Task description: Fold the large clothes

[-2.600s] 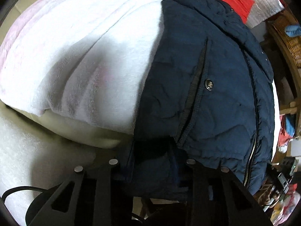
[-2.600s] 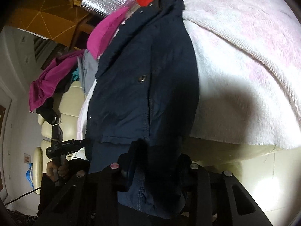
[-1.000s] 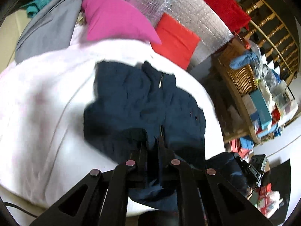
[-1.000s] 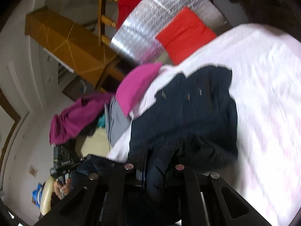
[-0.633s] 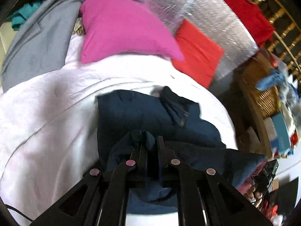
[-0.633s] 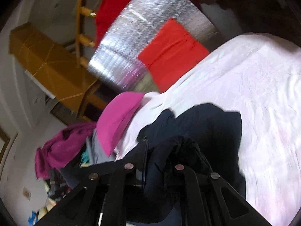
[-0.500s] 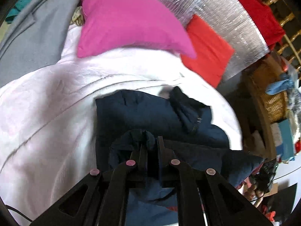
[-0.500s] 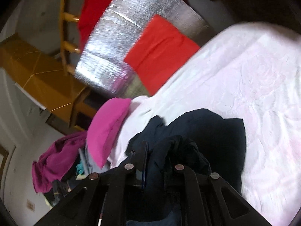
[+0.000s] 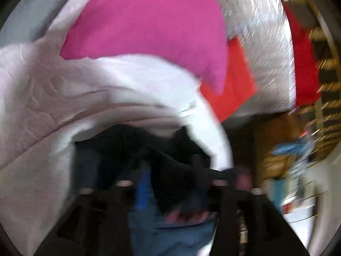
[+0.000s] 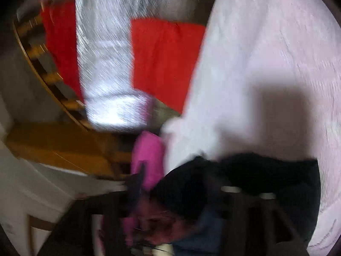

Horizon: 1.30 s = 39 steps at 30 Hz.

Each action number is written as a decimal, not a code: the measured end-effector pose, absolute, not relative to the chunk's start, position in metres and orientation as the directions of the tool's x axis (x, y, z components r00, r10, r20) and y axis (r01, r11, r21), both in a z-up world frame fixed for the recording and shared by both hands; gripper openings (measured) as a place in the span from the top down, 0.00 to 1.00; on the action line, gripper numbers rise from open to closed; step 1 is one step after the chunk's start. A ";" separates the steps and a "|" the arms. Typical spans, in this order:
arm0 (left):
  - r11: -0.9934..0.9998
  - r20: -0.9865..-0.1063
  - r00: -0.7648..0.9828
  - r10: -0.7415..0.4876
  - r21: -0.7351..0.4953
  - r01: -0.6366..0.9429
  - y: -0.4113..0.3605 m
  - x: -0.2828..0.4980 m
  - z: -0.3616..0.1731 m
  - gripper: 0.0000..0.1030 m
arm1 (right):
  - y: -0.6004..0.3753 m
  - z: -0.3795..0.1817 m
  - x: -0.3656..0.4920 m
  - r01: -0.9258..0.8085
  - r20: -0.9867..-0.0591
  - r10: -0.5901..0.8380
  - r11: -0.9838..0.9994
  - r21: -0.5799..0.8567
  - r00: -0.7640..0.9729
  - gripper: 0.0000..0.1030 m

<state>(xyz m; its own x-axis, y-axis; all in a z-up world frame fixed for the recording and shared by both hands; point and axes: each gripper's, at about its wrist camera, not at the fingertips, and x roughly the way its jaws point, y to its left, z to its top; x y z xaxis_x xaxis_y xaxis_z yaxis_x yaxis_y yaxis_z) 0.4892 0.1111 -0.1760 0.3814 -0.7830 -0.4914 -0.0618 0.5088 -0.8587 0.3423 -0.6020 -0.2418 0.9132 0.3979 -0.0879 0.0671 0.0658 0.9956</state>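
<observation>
Left claw (image 9: 170, 183): we are opening it; the navy jacket (image 9: 136, 140), pinched a second ago, lies loose between its fingers.
Right claw (image 10: 181, 194): likewise spreading, letting go.
Fold: hem now dropped forward onto the jacket on the blanket (image 9: 42, 98).

You have the jacket (image 9: 136, 147) lying on the blanket (image 9: 42, 106), just ahead of your left gripper (image 9: 170, 183). Beyond it a cushion (image 9: 149, 21) rests on the blanket's far edge, with a second cushion (image 9: 232, 81) to its right, seemingly leaning against the foil sheet (image 9: 255, 32) behind.
</observation>
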 end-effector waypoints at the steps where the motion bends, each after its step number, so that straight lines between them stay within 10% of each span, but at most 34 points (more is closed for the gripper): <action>1: 0.481 -0.457 0.435 -0.776 -0.875 -0.060 0.120 0.486 -0.169 0.17 | -0.611 -0.232 0.326 0.058 -0.081 0.326 0.081 0.995 0.942 0.19; 4: 0.403 -0.312 0.647 -0.696 -0.915 -0.009 0.151 0.459 -0.137 0.09 | -0.614 -0.206 0.297 0.064 -0.129 0.312 0.212 0.975 0.941 0.19; 11: 0.569 -0.418 0.659 -0.625 -0.822 0.018 0.114 0.363 -0.124 0.09 | -0.567 -0.180 0.238 0.123 -0.322 0.304 0.526 0.841 0.897 0.22; 12: 0.604 -0.447 0.672 -0.591 -0.797 0.002 0.106 0.347 -0.126 0.09 | -0.557 -0.181 0.234 0.126 -0.347 0.308 0.560 0.819 0.886 0.28; 14: 0.688 -0.511 0.713 -0.481 -0.723 -0.054 0.084 0.307 -0.131 0.09 | -0.530 -0.182 0.231 0.126 -0.419 0.330 0.639 0.758 0.846 0.70; 23: 0.983 -0.770 0.638 0.022 -0.102 -0.156 0.016 0.281 -0.167 0.09 | -0.430 -0.217 0.251 0.148 -0.650 0.281 0.839 0.523 0.706 0.69; 33: 0.982 -0.823 0.568 0.017 -0.094 -0.166 0.033 0.296 -0.181 0.09 | -0.410 -0.186 0.292 0.104 -0.672 0.266 0.884 0.456 0.691 0.69; 39: 0.979 -0.808 0.588 0.016 -0.107 -0.174 0.030 0.300 -0.178 0.09 | -0.345 -0.163 0.363 -0.021 -0.654 0.311 0.912 0.411 0.690 0.49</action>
